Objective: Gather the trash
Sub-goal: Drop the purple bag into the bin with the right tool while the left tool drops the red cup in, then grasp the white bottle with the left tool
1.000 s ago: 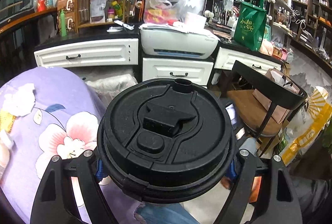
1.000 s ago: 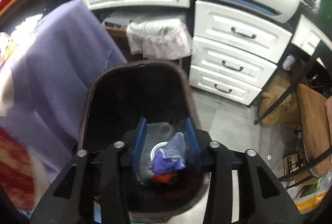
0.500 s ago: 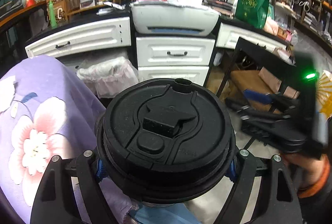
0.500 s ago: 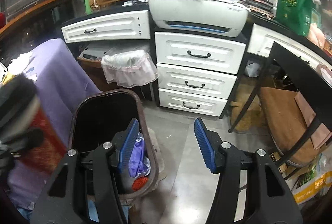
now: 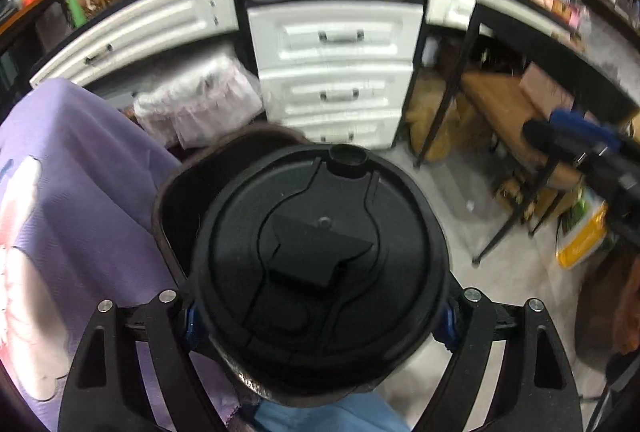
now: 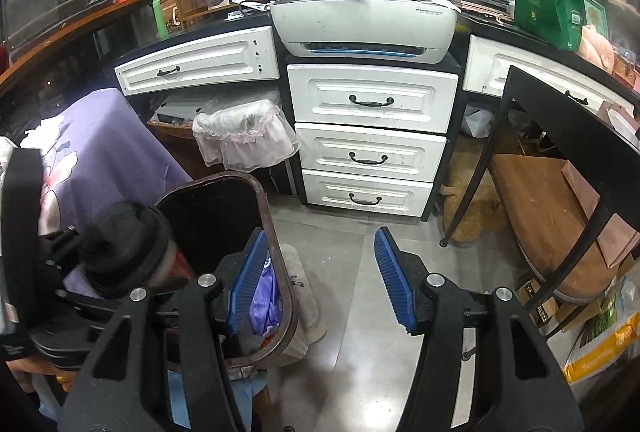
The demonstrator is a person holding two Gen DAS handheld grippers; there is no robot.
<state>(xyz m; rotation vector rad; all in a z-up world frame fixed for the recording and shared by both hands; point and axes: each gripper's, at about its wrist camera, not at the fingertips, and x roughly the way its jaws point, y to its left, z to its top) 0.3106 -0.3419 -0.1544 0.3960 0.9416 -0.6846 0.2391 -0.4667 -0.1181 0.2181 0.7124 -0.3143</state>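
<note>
My left gripper (image 5: 318,316) is shut on a paper cup with a black plastic lid (image 5: 320,264) and holds it over the open brown trash bin (image 5: 168,199). In the right wrist view the same cup (image 6: 132,248) hangs at the bin's left side, above the rim. My right gripper (image 6: 320,280) is open and empty, to the right of the bin (image 6: 276,232). Purple wrapping and other trash (image 6: 264,308) lie inside the bin.
A purple flowered tablecloth (image 5: 72,191) hangs left of the bin. White drawers (image 6: 368,143) with a printer (image 6: 364,27) on top stand behind it. A frilled white-lined basket (image 6: 240,135) stands by the drawers. A black chair (image 6: 560,191) is at the right. Grey tiled floor (image 6: 360,312) lies under the right gripper.
My left gripper has tilted down and brought the cup over the bin. My right gripper has dropped its trash into the bin, opened and pulled back to the right.
</note>
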